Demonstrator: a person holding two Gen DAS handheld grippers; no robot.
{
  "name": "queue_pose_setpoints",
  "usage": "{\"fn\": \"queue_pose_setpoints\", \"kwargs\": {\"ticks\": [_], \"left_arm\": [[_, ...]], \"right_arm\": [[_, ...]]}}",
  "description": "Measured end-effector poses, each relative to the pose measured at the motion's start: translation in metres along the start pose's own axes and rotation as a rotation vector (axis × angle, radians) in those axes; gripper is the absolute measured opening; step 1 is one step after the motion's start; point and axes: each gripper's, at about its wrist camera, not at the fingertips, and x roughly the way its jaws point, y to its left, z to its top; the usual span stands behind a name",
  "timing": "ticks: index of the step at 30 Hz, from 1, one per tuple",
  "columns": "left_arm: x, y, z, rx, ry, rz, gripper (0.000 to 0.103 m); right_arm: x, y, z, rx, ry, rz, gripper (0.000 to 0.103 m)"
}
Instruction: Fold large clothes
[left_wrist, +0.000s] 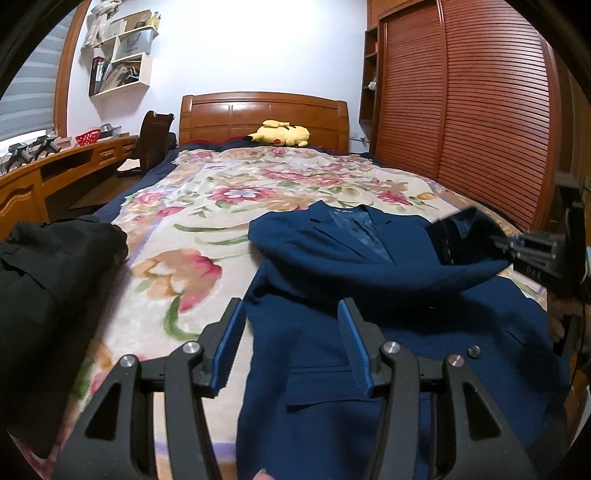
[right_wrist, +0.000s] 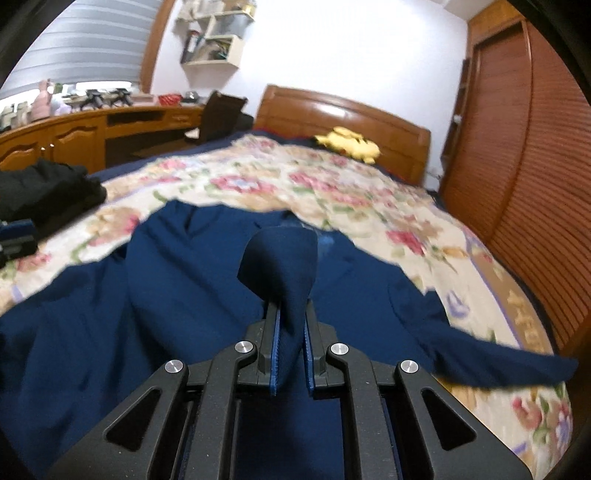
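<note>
A navy blue suit jacket (left_wrist: 332, 280) lies front up on the floral bedspread (left_wrist: 192, 206), collar toward the headboard. My left gripper (left_wrist: 291, 310) is open and empty, hovering just above the jacket's left edge. My right gripper (right_wrist: 291, 314) is shut on a fold of the jacket's fabric (right_wrist: 284, 254), lifted above the jacket (right_wrist: 147, 295). In the left wrist view the right gripper (left_wrist: 498, 243) shows at the right, holding the sleeve end over the chest. One sleeve (right_wrist: 498, 358) trails off to the right.
A black garment pile (left_wrist: 48, 266) lies at the bed's left edge, also in the right wrist view (right_wrist: 48, 192). A yellow plush toy (left_wrist: 280, 133) sits by the wooden headboard (left_wrist: 264, 114). A slatted wardrobe (left_wrist: 461, 110) runs along the right, a desk (left_wrist: 55, 166) along the left.
</note>
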Motion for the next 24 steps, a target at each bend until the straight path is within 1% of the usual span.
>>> {"fn": "queue_pose_setpoints", "kwargs": {"ticks": [4, 8, 11, 13, 14, 15, 17, 19, 21, 24], "left_arm": [[0.000, -0.005, -0.001, 0.006, -0.003, -0.005, 0.051], [0.001, -0.009, -0.002, 0.011, -0.002, -0.010, 0.051], [0.003, -0.012, -0.002, 0.014, 0.001, -0.014, 0.051], [0.003, -0.013, -0.002, 0.016, 0.002, -0.015, 0.051], [0.003, -0.014, -0.002, 0.017, 0.003, -0.018, 0.051], [0.004, -0.015, -0.002, 0.018, 0.003, -0.019, 0.051], [0.004, -0.016, -0.002, 0.020, 0.003, -0.021, 0.051], [0.004, -0.017, -0.002, 0.023, 0.003, -0.024, 0.051], [0.005, -0.018, -0.002, 0.024, 0.005, -0.027, 0.051], [0.006, -0.020, -0.003, 0.028, 0.009, -0.030, 0.051]], "right_arm": [[-0.002, -0.007, -0.022, 0.036, 0.055, 0.003, 0.008], [-0.011, -0.011, -0.040, 0.074, 0.099, 0.032, 0.009], [-0.018, -0.008, -0.050, 0.075, 0.126, 0.043, 0.011], [-0.024, -0.005, -0.055, 0.078, 0.141, 0.055, 0.015], [-0.026, -0.004, -0.057, 0.079, 0.146, 0.056, 0.022], [-0.029, -0.003, -0.060, 0.083, 0.160, 0.056, 0.030], [-0.034, -0.004, -0.063, 0.094, 0.172, 0.060, 0.040], [-0.039, -0.007, -0.064, 0.100, 0.173, 0.060, 0.044], [-0.047, -0.013, -0.063, 0.108, 0.163, 0.051, 0.052], [-0.060, -0.024, -0.058, 0.119, 0.134, 0.025, 0.057]]}}
